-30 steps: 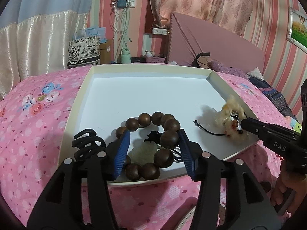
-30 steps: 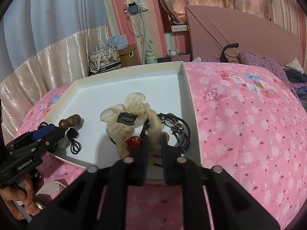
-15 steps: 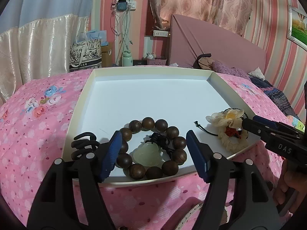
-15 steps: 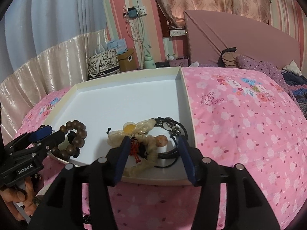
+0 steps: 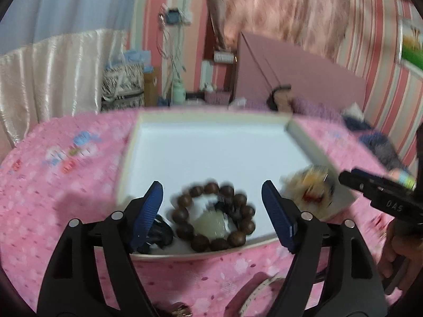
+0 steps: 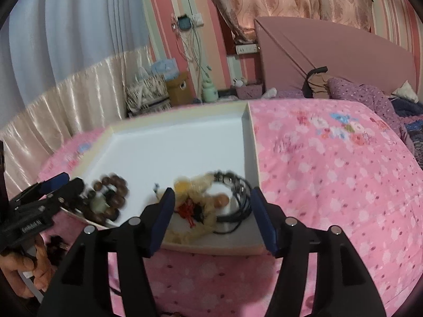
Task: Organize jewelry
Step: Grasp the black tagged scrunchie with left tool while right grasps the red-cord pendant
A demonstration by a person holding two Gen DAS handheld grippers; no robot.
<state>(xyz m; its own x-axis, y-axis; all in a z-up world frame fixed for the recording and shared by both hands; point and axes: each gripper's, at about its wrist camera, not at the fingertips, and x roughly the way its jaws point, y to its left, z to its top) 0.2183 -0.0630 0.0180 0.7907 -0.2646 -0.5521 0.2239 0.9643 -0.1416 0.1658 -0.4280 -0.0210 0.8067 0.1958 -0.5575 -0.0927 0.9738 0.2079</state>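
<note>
With both sets of fingers spread and empty, I judge the brown wooden bead bracelet [image 5: 213, 216] in the shallow white tray's [image 5: 211, 153] near corner hard, rollable, best pinched across one bead strand

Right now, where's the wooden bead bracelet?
The wooden bead bracelet lies in the white tray, near its front edge, ringed around a pale pendant, left of the cream fabric flower.

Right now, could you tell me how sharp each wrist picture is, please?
Left wrist view: motion blur smears the tray, bead bracelet and bedspread, while the left gripper stays crisp. Right wrist view: background sharp, only the hair tie and beads look soft. Both bend with fisheye distortion.
</note>
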